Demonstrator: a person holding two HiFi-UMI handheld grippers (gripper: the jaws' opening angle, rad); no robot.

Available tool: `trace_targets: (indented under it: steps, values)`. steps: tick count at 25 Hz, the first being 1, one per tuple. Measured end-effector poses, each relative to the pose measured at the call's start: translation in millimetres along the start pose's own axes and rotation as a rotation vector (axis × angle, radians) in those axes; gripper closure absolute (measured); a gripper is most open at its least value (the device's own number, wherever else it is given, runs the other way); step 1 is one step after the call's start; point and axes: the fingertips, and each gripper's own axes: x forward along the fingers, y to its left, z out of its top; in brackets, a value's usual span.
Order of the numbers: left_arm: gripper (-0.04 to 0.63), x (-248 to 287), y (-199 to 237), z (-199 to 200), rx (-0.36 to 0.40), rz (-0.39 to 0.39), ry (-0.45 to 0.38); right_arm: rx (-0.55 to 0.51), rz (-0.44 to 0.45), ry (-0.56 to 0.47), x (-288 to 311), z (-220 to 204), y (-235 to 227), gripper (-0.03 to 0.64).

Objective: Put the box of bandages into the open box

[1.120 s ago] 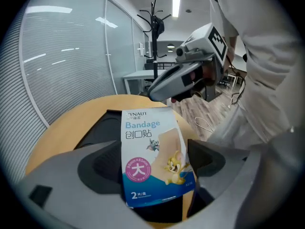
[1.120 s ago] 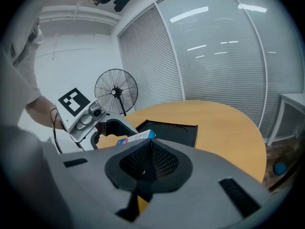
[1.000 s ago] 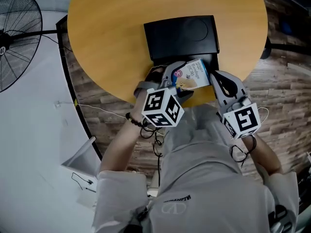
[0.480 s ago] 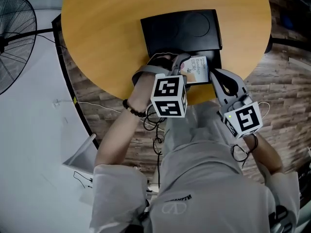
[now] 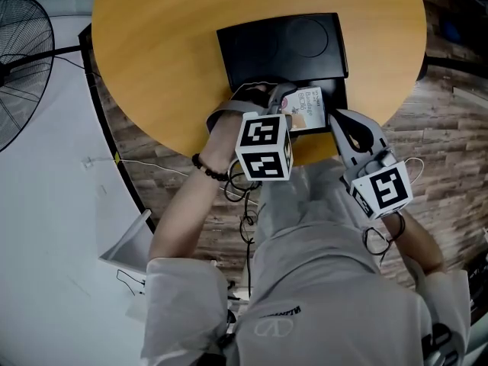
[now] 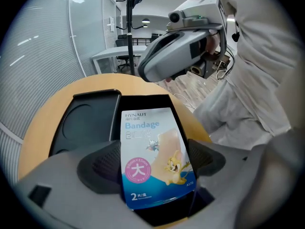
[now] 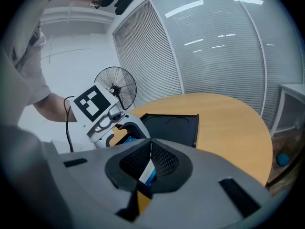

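Left hand-held gripper [image 6: 153, 161]: clamped on bandage box [image 5: 309, 110], long axis along jaws.
Open box [image 6: 143, 100]: directly beneath.
Right hand-held gripper [image 7: 150, 144]: jaws together, alongside.

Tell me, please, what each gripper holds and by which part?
The left gripper grips the bandage box by its long sides, near its bottom; the right gripper holds nothing.

Left tool [image 6: 152, 162] clamped on bandage box [image 6: 151, 137]; right tool [image 7: 149, 162] jaws pressed together; both forearms extended forward
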Motion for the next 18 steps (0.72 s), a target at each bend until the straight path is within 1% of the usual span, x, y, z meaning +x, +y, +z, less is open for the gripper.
trace_targets:
  steps: [7, 12, 18]
  values:
    - [0.15, 1.0, 0.7, 0.9, -0.013, 0.01, -0.015, 0.003, 0.005, 0.001, 0.7, -1.4, 1.8, 0.598]
    - [0.15, -0.9, 2.7, -0.8, -0.022, 0.019, -0.008, 0.006, 0.005, -0.003, -0.8, -0.4, 1.2, 0.598]
    - [0.148, -0.6, 1.7, -2.8, 0.012, 0.046, 0.024, 0.008, 0.004, -0.006, -5.3, -3.0, 2.1, 0.598]
